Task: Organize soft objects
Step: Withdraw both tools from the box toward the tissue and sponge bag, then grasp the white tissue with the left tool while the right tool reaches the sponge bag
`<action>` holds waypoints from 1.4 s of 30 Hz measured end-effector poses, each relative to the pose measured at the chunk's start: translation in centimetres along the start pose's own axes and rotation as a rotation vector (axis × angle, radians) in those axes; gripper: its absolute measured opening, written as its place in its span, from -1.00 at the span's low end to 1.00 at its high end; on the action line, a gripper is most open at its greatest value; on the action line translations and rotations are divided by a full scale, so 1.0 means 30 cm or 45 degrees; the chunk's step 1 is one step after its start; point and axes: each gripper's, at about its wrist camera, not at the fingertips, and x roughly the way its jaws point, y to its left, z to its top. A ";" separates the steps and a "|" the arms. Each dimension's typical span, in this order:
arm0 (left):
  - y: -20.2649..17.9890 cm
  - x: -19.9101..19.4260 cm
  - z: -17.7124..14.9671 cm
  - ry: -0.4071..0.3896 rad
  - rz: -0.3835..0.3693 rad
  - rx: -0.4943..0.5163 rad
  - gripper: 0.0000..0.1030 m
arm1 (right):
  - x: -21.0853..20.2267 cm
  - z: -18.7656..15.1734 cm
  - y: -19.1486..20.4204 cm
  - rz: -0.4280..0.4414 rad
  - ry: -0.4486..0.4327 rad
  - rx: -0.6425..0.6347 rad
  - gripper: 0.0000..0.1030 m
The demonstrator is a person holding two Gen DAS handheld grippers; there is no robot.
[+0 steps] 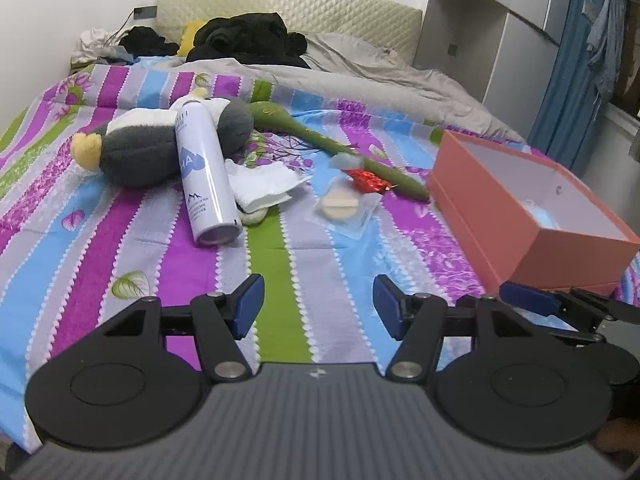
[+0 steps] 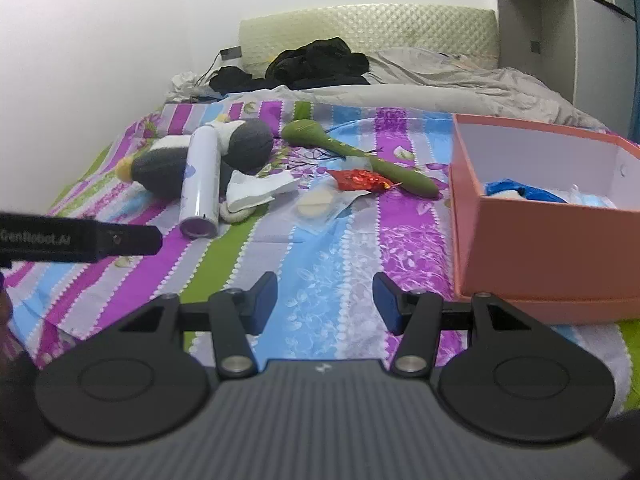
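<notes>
Left hand-held gripper: my blue-padded jaws stand spread, with nothing between them, above the striped bedsheet.
Right hand-held gripper: my jaws are likewise spread and empty, just beside the near left corner of the box.
Bed: a sheet striped in purple, blue, green and grey with a leaf print covers it; a crumpled grey duvet and a heap of black clothes lie near the quilted cream headboard.
Plush toy: a grey and white stuffed toy with a yellow tip lies on its side on the left part of the sheet.
Spray can: a white cylindrical can with blue print leans across the plush toy, its base towards me.
Tissue: a crumpled white paper tissue lies touching the can's right side.
Green stem: a long soft green stem with a rounded head lies slantwise towards the box.
Red wrapper: a shiny red foil wrapper sits against the stem.
Puff: a round cream powder puff in a clear packet lies just before the wrapper.
Box: an open salmon-pink cardboard box stands on the right; something blue and white lies inside it.
</notes>
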 end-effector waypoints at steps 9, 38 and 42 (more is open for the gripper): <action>0.082 0.144 0.063 0.041 0.081 -0.047 0.28 | 0.155 0.008 0.030 0.013 -0.055 -0.082 0.07; 0.066 0.789 0.376 0.192 0.169 0.178 0.26 | 0.677 0.132 -0.112 0.131 0.000 0.135 0.04; 0.066 0.868 0.393 0.243 0.189 0.231 0.26 | 0.708 0.132 -0.108 0.157 0.025 0.117 0.04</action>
